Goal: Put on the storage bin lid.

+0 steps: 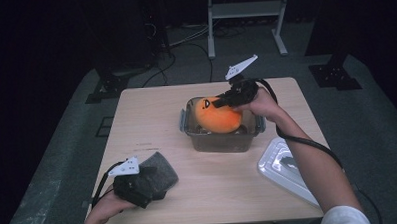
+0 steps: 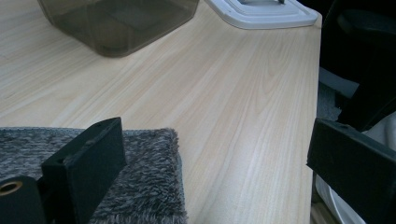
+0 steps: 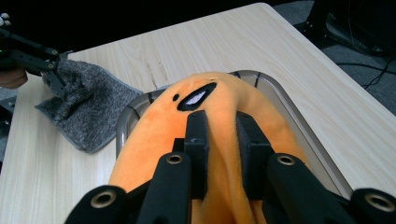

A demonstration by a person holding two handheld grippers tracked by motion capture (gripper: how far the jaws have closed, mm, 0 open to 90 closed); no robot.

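Orange plush toy goes into the clear box
Right gripper pinches a fold of its fur tight; push down gently, then let go. Left gripper waits wide open, holding nothing, over the grey cloth

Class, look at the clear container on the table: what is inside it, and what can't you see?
An orange plush toy sits in the container, bulging above its rim, with the right gripper pinching its fabric. The toy covers the container's floor, so anything beneath it is hidden.

Items counted: one orange plush toy, one clear container, one white lid, one grey cloth, two grippers.
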